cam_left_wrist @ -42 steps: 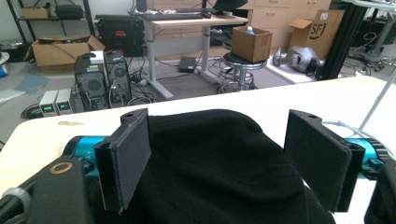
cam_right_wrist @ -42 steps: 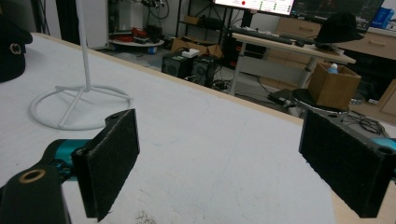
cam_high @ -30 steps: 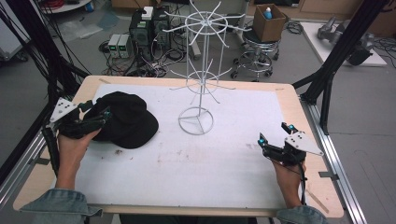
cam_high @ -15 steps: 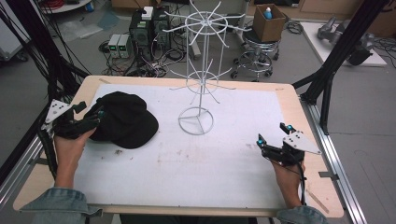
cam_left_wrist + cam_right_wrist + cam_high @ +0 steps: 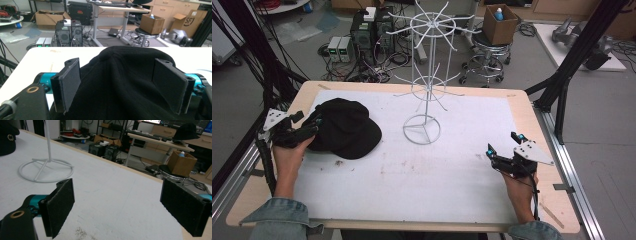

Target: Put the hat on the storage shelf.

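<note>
in the high view a black cap (image 5: 344,127) lies on the left part of the white mat (image 5: 412,180), just left of the round foot of a white wire stand (image 5: 424,85) that rises at the table's middle. the left gripper (image 5: 304,131) sits at the cap's left edge, its tips against the fabric, and the left hand (image 5: 287,150) holds it from behind. the right gripper (image 5: 502,150) rests low over the mat near the right edge, well apart from the cap, with its jaws spread and nothing between them. behind the table stand computer towers (image 5: 372,27) and a brown box (image 5: 499,22) on a stool. in the left gripper view the two black pads (image 5: 68,85) stand wide apart with the cap's black fabric (image 5: 125,85) bulging between them; the pads do not press it. far back, a cardboard carton (image 5: 191,21) bears the letters "sf". in the right gripper view the pads (image 5: 58,205) are spread with bare mat between them, the stand's ring foot (image 5: 46,171) lies ahead to the left, and the cap (image 5: 7,137) in the top left corner carries a small round gold emblem whose letters are too small to read.
</note>
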The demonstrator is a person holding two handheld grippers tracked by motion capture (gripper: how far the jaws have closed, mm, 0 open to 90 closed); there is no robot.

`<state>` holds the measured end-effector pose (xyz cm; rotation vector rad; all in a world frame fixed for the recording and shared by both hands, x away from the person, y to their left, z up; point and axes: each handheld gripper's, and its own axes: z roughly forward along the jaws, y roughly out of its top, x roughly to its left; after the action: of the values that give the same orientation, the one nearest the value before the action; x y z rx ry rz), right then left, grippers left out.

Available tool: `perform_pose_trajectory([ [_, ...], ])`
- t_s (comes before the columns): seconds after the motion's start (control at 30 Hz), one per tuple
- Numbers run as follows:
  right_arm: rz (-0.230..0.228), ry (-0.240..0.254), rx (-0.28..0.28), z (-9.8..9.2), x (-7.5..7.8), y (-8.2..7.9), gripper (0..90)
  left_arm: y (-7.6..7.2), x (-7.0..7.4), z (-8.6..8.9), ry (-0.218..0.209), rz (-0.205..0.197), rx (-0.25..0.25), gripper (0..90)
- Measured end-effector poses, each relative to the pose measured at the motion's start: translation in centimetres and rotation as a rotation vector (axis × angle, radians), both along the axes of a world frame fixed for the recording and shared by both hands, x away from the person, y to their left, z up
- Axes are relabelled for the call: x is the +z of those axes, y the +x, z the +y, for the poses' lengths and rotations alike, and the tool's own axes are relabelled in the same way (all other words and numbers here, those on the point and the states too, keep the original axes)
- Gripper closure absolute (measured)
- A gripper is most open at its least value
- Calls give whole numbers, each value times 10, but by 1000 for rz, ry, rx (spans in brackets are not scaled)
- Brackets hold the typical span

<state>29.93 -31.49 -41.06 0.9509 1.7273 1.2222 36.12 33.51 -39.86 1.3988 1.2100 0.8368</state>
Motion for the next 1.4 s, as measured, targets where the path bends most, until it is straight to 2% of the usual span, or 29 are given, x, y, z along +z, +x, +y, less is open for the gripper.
perform_pose_trajectory([
  [0.13,8,1,1,0,0,0,115,5,-4,0,-3,1,19,226],
  [0.23,11,-1,1,0,-1,1,115,10,-8,-1,21,-10,31,223],
  [0.27,11,-3,1,0,-1,1,115,11,-9,-1,16,-12,35,223],
  [0.37,15,-1,2,0,-1,0,115,14,-12,-1,11,3,43,214],
  [0.63,13,-3,2,1,-1,0,115,21,-20,-4,40,55,42,244],
  [0.73,16,-4,2,1,-1,0,115,22,-22,-5,46,69,40,289],
  [0.87,12,-5,-1,1,-1,0,115,23,-23,-4,22,85,24,378],
  [1.07,10,-4,-4,1,0,0,115,24,-25,-3,-11,116,-8,584],
  [1.17,9,-8,-5,1,0,0,115,24,-25,-3,-23,140,-14,629],
  [1.2,9,-8,-4,1,0,0,115,24,-25,-3,-26,147,-22,686],
  [1.27,8,-6,-5,1,0,0,115,24,-25,-3,-27,151,-25,722],
  [1.4,10,-5,-4,1,0,0,116,22,-23,-2,-61,149,-42,781],
])
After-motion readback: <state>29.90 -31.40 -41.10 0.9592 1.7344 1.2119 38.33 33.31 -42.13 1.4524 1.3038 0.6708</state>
